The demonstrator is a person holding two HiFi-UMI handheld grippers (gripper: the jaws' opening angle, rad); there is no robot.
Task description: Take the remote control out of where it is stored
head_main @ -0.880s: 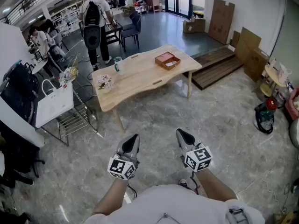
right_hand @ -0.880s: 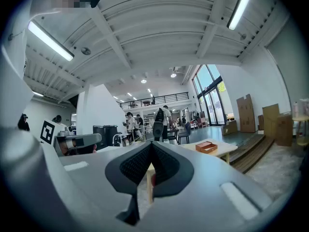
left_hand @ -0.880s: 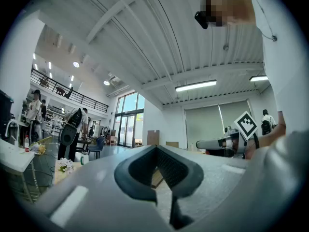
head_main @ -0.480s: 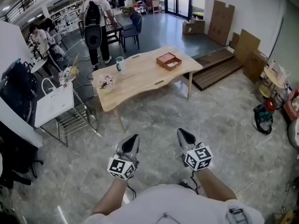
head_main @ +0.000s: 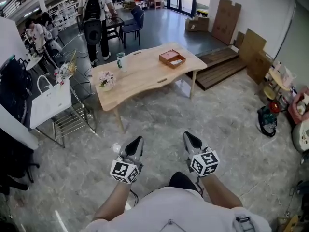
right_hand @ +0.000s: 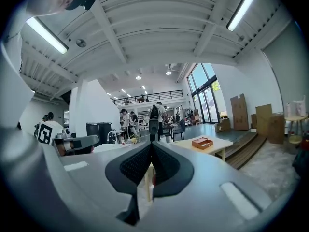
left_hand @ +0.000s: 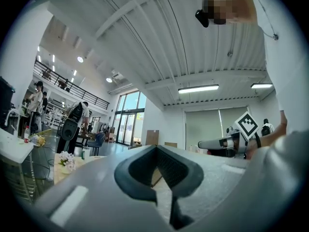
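You hold two grippers, the left gripper (head_main: 137, 143) and the right gripper (head_main: 190, 138), side by side over the floor on the near side of the one worktop (head_main: 145, 79), well apart from it. On each, the fingers are pressed together at the tips with nothing between them.

The worktop carries three things:
- One open reddish box (head_main: 172, 58) sits near its right end.
- One cup (head_main: 120, 60) stands at its far left edge.
- One small bunch of flowers (head_main: 106, 79) stands at its left end.

I cannot make out the remote control in any view. The box holds something pale, too small to name.

Beyond the worktop stands one person with a backpack (head_main: 93, 11), and left of it are one white bag (head_main: 49, 104) and another person (head_main: 33, 33).

Only the head view looks down into the box and shows both grippers from above. The right gripper view sees the box side-on, just right of its own fingers, with the left gripper off to the side. The left gripper view catches the flowers and cup low at the left, along with the right gripper and your sleeve. Both gripper views take in the ceiling lights, which the head view misses.
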